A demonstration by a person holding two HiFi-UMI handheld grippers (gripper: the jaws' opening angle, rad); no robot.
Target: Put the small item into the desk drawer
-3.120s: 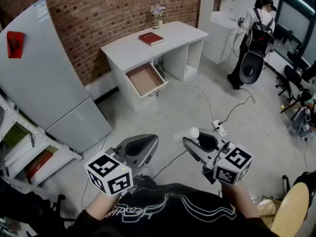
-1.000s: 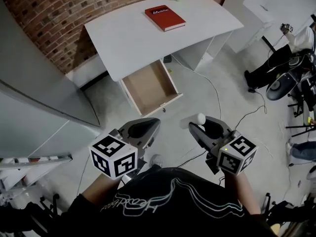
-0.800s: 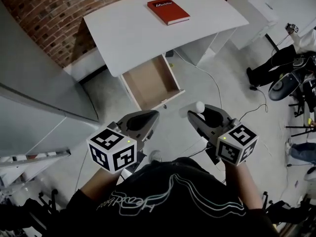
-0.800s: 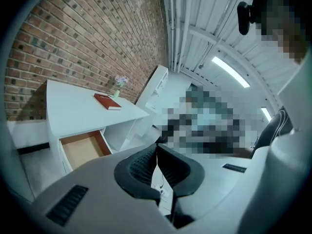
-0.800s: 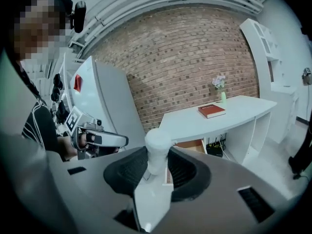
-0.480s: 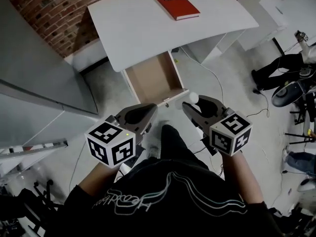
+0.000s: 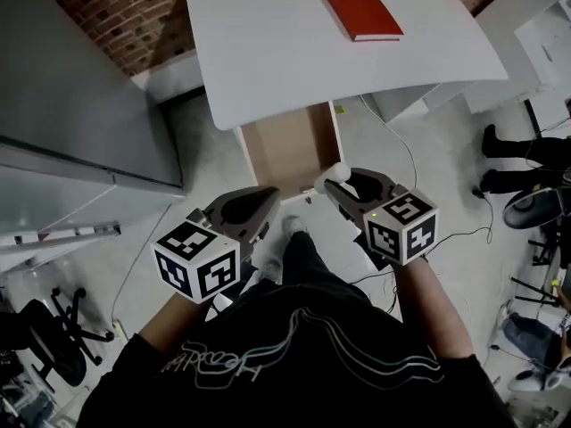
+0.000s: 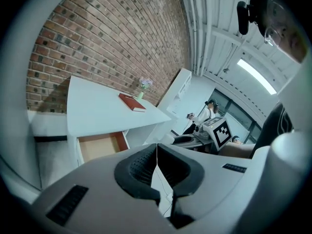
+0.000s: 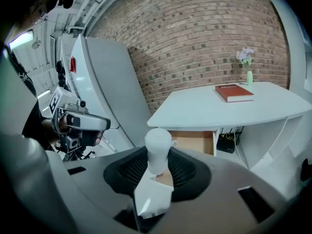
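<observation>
Right tongs (image 7: pixel 343 182): clamped on a white item (image 7: pixel 336 172), near the open drawer's (image 7: pixel 290 145) front corner.
Left tongs (image 7: pixel 268 200): closed, empty.
Counter (image 7: pixel 285 43): carries a red book (image 7: pixel 361 10).

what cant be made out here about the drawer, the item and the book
- Drawer, head view: back part hidden under the desk top.
- Small white item, right gripper view: lower end buried between the jaws of the right gripper, full shape unclear.
- Red book, every view: cover print too small to read.
</observation>
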